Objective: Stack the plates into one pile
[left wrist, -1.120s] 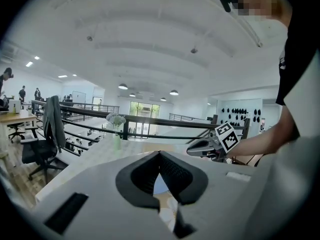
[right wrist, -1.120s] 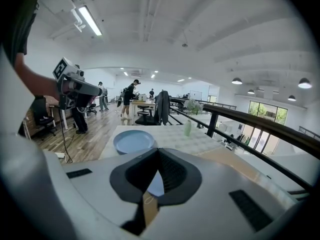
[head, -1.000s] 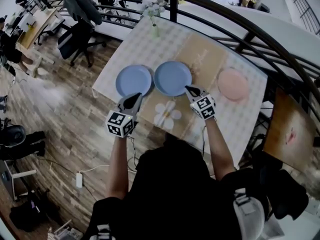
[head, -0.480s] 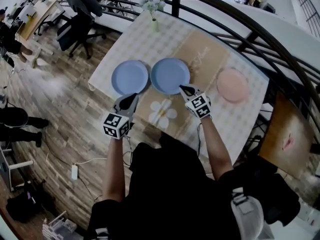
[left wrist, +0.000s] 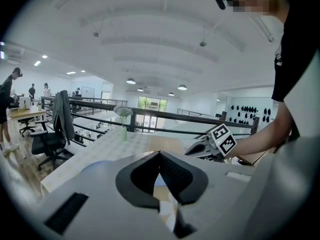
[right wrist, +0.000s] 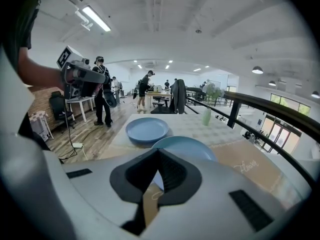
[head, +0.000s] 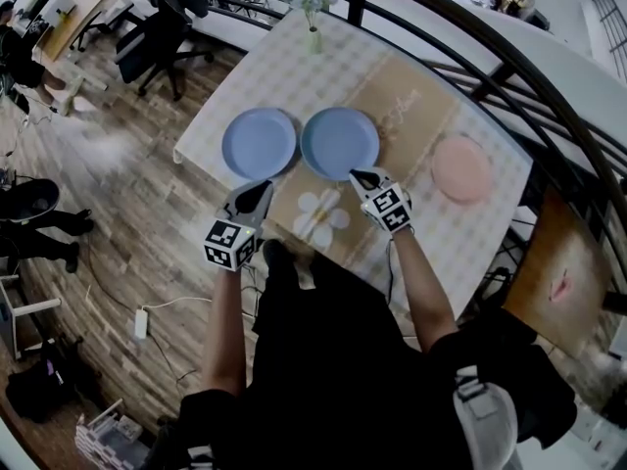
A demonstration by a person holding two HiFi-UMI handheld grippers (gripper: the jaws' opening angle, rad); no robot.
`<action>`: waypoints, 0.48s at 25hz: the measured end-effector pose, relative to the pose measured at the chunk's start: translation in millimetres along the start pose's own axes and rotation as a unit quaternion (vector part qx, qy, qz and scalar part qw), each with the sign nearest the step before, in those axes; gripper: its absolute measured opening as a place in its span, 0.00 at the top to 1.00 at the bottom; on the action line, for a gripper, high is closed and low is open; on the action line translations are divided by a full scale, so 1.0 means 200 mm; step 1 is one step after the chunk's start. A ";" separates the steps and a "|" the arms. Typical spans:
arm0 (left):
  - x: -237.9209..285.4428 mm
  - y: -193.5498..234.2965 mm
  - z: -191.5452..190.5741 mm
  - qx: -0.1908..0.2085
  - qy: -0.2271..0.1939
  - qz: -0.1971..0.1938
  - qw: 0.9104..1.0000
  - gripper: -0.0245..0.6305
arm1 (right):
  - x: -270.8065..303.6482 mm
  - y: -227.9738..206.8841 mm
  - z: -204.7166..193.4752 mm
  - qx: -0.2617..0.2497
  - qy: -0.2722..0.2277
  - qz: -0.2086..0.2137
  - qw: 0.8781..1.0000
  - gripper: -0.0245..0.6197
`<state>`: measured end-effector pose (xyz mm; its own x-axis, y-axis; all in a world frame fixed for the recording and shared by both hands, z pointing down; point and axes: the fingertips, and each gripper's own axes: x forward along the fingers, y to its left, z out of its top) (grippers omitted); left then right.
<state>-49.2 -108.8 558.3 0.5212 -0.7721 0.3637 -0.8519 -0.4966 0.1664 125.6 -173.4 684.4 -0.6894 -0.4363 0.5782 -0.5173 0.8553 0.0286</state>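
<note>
Showing three plates lying unstacked on the table [head: 284, 71]: the left blue plate [head: 260, 143] and the middle blue plate [head: 340, 143] are sitting just beside each other, and the pink plate [head: 461, 167] is resting well apart to the right. The right gripper [head: 355, 175] is pointing at the middle blue plate's near rim, its jaws pressed together on nothing. The left gripper [head: 264, 186] is hovering near the left blue plate's near edge, its jaws likewise closed and empty.

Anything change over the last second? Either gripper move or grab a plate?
Right gripper edged closer to the near rim of the middle blue plate, jaws shut, gripping nothing. Left gripper barely moved, also shut and empty. The left blue plate and pink plate lie where they were.
</note>
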 end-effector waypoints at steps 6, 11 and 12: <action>-0.01 0.06 -0.03 -0.008 0.001 0.005 1.000 0.96 | 0.10 0.08 -0.10 -0.008 0.031 0.023 0.999 0.96; -0.02 0.09 -0.05 0.013 0.009 0.005 1.000 0.96 | 0.16 0.12 -0.18 -0.011 0.053 0.033 0.998 0.96; -0.02 0.09 -0.05 0.015 0.011 0.004 1.000 0.96 | 0.18 0.13 -0.19 -0.015 0.059 0.033 0.998 0.96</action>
<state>-67.5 -111.8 569.6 0.5134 -0.7674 0.3842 -0.8536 -0.5027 0.1367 107.7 -156.6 737.4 -0.6561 -0.3442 0.6717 -0.4558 0.8900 0.0108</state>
